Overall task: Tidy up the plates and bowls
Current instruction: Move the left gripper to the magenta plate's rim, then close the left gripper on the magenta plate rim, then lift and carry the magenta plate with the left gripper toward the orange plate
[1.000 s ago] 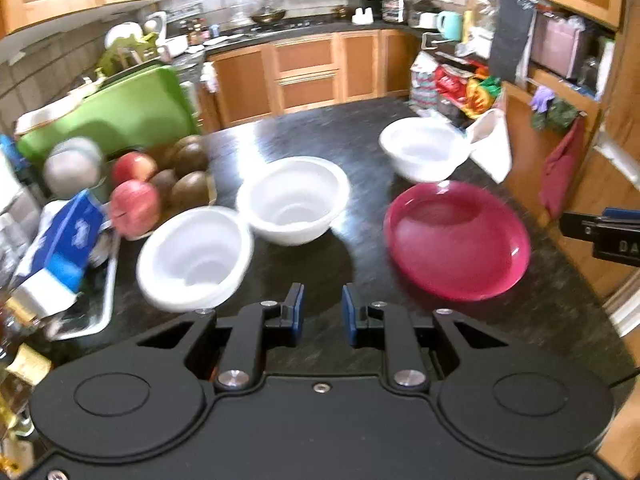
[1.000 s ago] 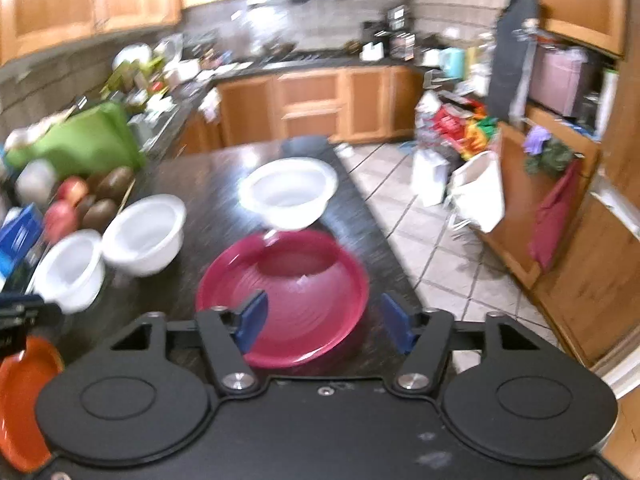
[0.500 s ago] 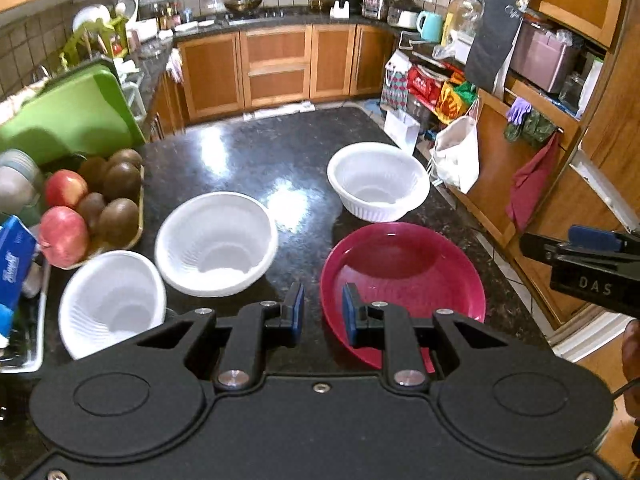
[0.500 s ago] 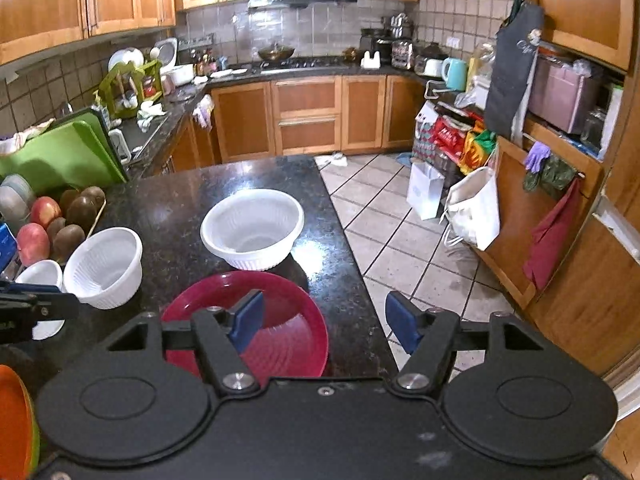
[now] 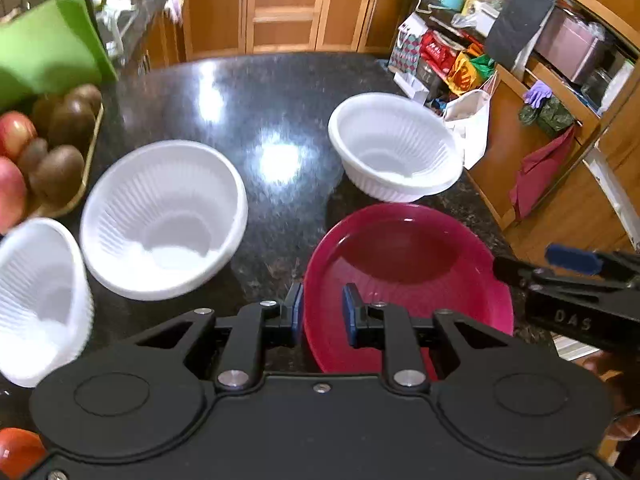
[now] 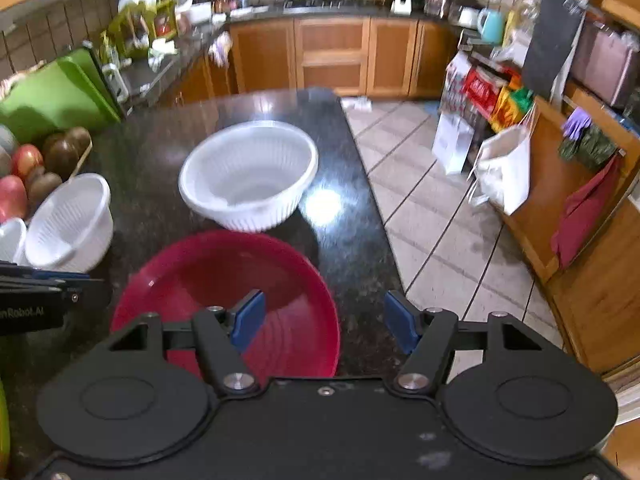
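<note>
Now both grippers tilted downward, left gripper [image 5: 321,314] and right gripper [image 6: 325,322] over red plate [image 5: 404,256]

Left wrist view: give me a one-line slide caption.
Open left tool over the red plate's near rim, three white bowls beyond on the dark counter.

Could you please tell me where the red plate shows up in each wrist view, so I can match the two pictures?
Left wrist: red plate lower right of centre, just beyond the gripper.
Right wrist: red plate lower left of centre.
Shared landmark: the white bowl right behind the plate.
</note>
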`<action>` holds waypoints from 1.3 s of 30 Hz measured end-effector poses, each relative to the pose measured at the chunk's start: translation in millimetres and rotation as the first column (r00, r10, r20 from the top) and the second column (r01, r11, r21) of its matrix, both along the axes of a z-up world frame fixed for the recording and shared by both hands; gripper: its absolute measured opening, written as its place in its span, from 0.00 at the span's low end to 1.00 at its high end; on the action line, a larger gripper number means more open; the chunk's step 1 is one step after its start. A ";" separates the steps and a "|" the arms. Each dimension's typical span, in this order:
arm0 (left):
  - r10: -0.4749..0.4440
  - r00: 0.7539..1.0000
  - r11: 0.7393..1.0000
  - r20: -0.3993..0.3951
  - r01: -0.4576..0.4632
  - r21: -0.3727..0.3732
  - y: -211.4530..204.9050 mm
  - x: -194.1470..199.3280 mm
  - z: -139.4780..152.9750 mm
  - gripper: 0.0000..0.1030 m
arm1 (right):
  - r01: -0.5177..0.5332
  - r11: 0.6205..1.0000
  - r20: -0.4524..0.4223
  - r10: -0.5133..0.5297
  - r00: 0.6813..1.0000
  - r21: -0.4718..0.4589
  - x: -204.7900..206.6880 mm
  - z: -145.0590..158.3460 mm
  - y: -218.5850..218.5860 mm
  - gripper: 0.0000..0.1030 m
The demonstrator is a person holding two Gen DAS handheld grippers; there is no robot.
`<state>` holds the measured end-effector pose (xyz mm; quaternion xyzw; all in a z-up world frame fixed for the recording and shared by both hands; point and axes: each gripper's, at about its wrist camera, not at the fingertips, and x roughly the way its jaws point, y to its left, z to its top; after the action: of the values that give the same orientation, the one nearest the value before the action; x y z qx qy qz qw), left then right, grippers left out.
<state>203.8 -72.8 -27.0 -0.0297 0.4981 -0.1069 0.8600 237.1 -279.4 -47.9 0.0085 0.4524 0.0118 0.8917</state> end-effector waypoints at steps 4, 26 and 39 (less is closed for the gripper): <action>-0.009 1.000 1.000 -0.025 0.009 0.007 -1.2 3.3 -8.3 0.30 | -0.010 1.000 -0.025 0.010 1.000 0.023 12.4 -13.3 -1.9 0.63; -0.090 0.994 0.996 -0.057 0.090 0.000 -7.0 -2.0 -15.1 0.29 | -0.043 0.996 -0.116 0.051 0.992 0.073 29.7 -37.2 -7.4 0.40; -0.020 0.995 0.999 -0.097 0.024 0.039 3.4 0.5 -29.9 0.29 | -0.043 0.996 -0.097 0.050 0.994 0.073 26.2 -39.1 -8.4 0.40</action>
<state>204.4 -69.4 -56.9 -0.0121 0.5413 -0.1049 0.8342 263.4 -287.8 -87.1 0.0301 0.4954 0.0482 0.8668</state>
